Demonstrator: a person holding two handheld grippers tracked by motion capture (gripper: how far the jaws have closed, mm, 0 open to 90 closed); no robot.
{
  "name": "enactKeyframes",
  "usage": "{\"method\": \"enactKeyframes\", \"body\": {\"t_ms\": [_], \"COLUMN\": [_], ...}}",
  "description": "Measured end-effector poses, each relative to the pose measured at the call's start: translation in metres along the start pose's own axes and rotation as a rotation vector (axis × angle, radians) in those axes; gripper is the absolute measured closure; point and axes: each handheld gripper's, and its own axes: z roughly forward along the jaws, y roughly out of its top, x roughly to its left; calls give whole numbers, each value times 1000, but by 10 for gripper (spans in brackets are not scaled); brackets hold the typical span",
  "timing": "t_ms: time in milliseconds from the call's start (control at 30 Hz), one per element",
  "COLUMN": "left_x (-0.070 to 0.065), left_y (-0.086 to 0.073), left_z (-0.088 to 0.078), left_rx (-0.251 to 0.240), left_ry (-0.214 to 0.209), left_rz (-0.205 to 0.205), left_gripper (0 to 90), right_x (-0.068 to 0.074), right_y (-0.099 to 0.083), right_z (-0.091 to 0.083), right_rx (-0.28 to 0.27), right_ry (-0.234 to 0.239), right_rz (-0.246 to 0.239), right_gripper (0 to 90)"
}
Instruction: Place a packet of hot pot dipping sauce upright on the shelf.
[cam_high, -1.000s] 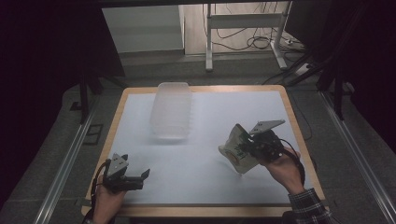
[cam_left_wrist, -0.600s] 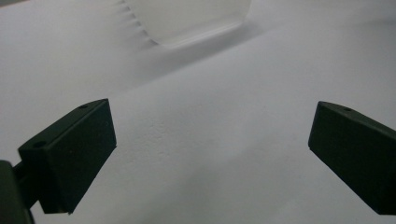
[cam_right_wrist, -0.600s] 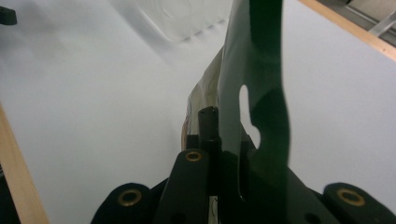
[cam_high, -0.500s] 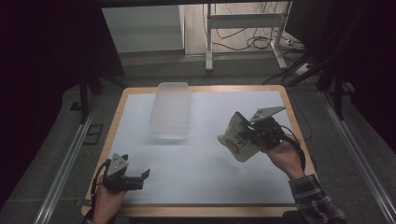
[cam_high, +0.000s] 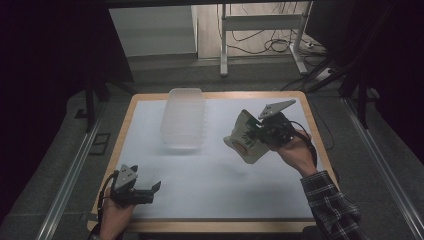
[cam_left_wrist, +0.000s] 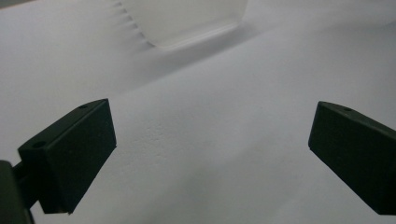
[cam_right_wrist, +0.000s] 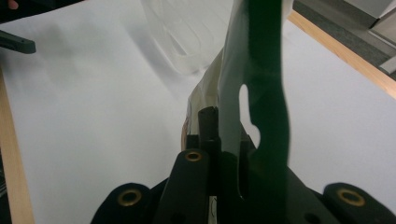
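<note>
Packet in your right hand-held gripper (cam_high: 257, 134): one flat snack pouch (cam_high: 243, 142), cream-coloured, with dark green print and a round red-rimmed emblem low on its face. You hold it pinched at its upper right part, jaws clamped tight on the material, so it hangs tilted above the white surface (cam_high: 210, 185), clear of it, right of centre. In the right gripper view the pouch (cam_right_wrist: 254, 74) rises edge-on between the closed jaws, its dark green side facing the camera, with a pale patch where the light catches it and a paler panel behind.

Your left hand-held gripper (cam_high: 150, 191) sits low at the near left corner of the surface, jaws spread wide and nothing between them; the left gripper view shows the two black pads (cam_left_wrist: 74, 149) well apart over bare white sheet.

Count of things: one pouch, one clear plastic container (cam_high: 183, 119), two grippers. The container is a long translucent tub with ribbed sides, lying on the surface at the far side, left of the pouch and apart from it. In the left gripper view its ribbed near end (cam_left_wrist: 182, 21) shows at the top; in the right gripper view it lies beyond the pouch (cam_right_wrist: 187, 35).

The surface is a wooden-edged board under a white sheet. Your right sleeve (cam_high: 330, 202) is plaid.
</note>
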Motion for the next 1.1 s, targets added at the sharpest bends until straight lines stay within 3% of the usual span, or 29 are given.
{"method": "enactKeyframes", "body": {"t_ms": [1100], "left_x": [-2], "left_y": [1], "left_z": [-2], "left_rx": [-25], "left_ry": [-11], "left_rz": [20], "left_gripper": [3], "right_x": [-13], "right_y": [63], "right_z": [55], "right_rx": [7], "right_ry": [71], "right_rz": [-92], "right_gripper": [893]}}
